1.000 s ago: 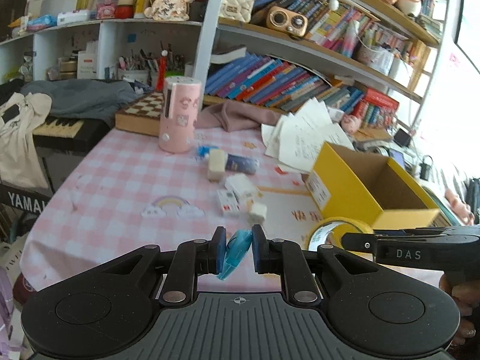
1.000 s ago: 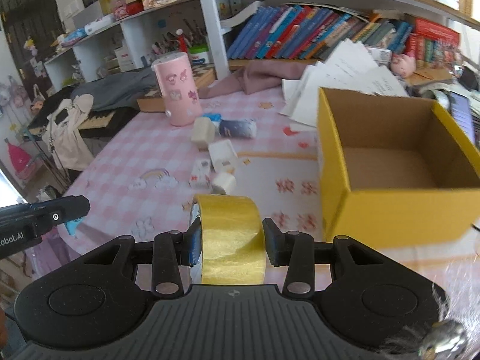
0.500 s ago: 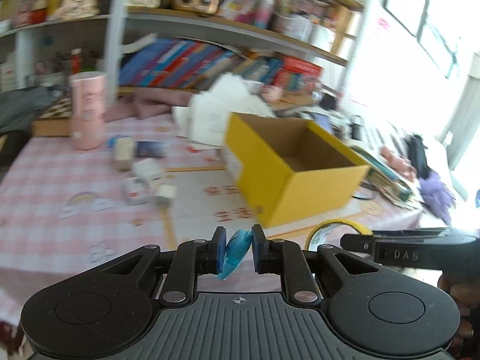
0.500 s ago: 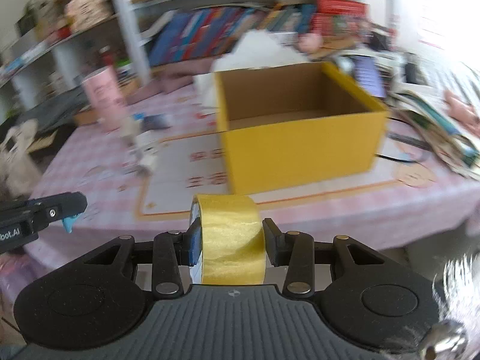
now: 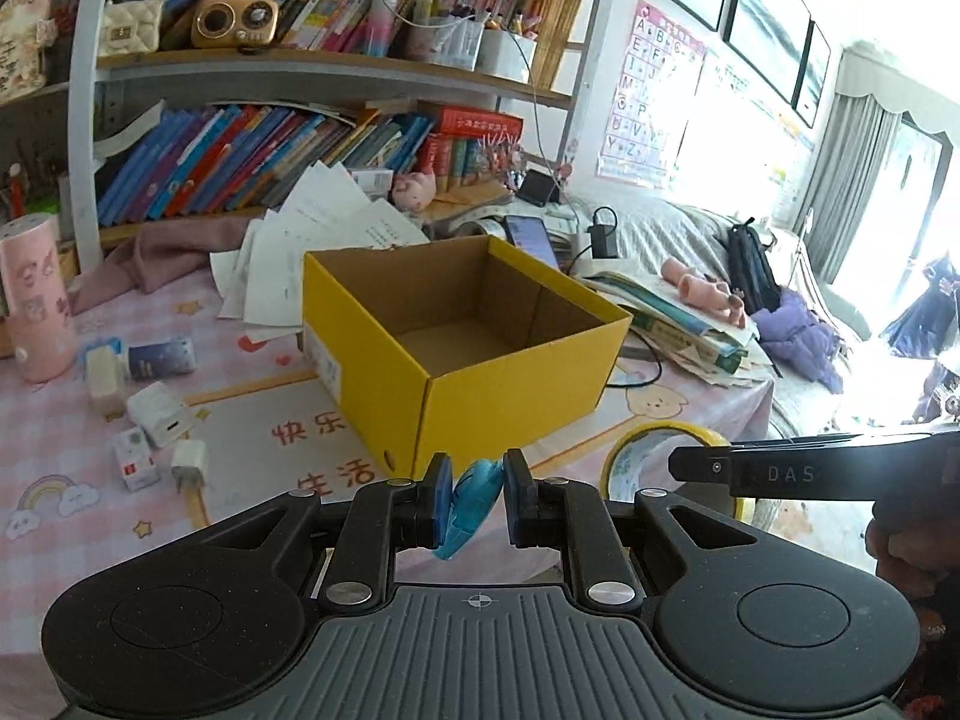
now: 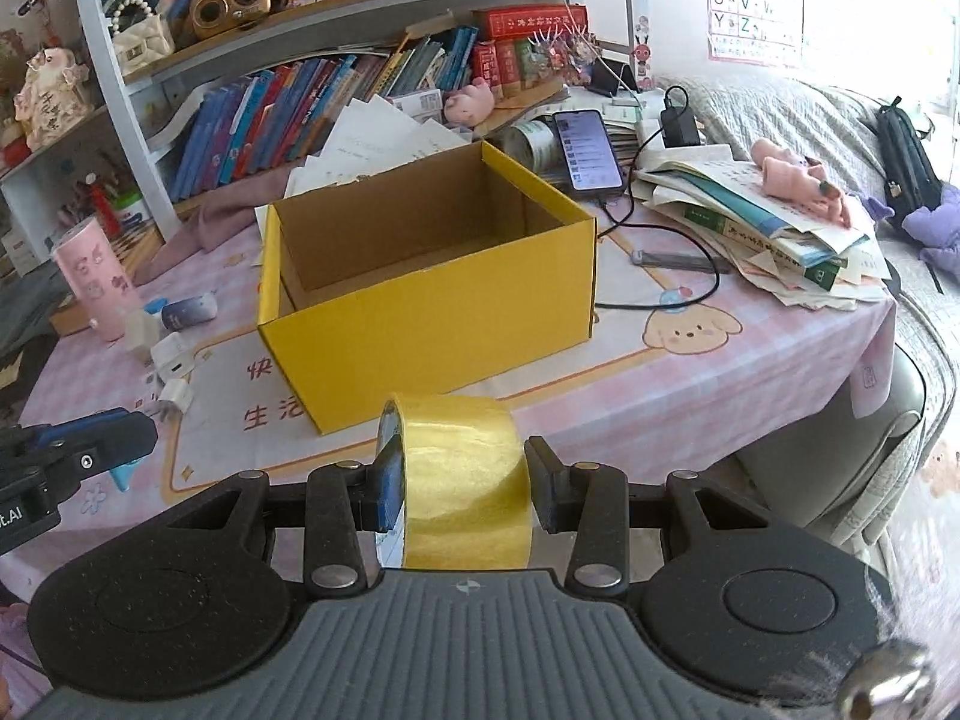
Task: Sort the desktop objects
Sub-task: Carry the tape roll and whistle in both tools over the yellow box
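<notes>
With our left gripper (image 5: 472,501) clamping a blue item (image 5: 471,507) and right gripper (image 6: 462,483) gripping yellow tape (image 6: 465,480), we judge both must next travel over the yellow box (image 6: 432,300).

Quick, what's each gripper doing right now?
Left gripper: shut on a blue plastic thing.
Right gripper: shut on a roll of yellow tape.

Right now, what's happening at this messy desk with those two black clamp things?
A person is tidying the desk with a handheld gripper in each hand. The left gripper is shut on a small blue object; the right gripper is shut on a roll of yellow tape. Both hover in front of the open yellow box, which looks empty. Small white items lie on the tablecloth.
</notes>
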### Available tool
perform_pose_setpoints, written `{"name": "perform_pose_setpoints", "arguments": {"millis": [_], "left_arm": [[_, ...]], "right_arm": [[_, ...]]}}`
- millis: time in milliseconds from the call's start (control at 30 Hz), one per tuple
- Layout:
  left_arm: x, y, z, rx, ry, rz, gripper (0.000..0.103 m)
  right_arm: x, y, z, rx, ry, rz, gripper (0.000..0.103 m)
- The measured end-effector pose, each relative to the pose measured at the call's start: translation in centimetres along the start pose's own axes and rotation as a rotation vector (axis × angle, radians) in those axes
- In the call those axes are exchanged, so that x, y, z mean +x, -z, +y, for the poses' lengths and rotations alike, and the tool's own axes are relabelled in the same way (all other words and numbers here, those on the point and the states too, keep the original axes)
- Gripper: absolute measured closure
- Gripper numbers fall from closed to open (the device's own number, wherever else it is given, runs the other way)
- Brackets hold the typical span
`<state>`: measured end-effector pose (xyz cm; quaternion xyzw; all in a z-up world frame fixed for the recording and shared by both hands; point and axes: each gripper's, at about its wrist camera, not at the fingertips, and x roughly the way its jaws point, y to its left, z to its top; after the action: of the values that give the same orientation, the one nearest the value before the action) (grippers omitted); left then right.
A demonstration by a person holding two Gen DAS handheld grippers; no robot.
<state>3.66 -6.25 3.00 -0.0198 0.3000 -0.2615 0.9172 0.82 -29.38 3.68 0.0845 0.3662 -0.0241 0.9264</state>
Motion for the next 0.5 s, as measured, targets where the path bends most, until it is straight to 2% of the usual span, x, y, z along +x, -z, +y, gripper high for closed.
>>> {"name": "perform_pose_setpoints", "arguments": {"millis": [267, 500], "left_arm": [[1.6, -2.5, 0.0, 0.037, -0.034, -0.062, 0.086], [4.6, -5.7, -0.7, 0.078, -0.063, -0.109, 0.086]], "right_arm": [[1.5, -3.0, -1.2, -0.013, -0.001, -0.061, 0.065], [3.3, -8.1, -1.3, -0.09, -0.042, -0.174, 0.065]]}}
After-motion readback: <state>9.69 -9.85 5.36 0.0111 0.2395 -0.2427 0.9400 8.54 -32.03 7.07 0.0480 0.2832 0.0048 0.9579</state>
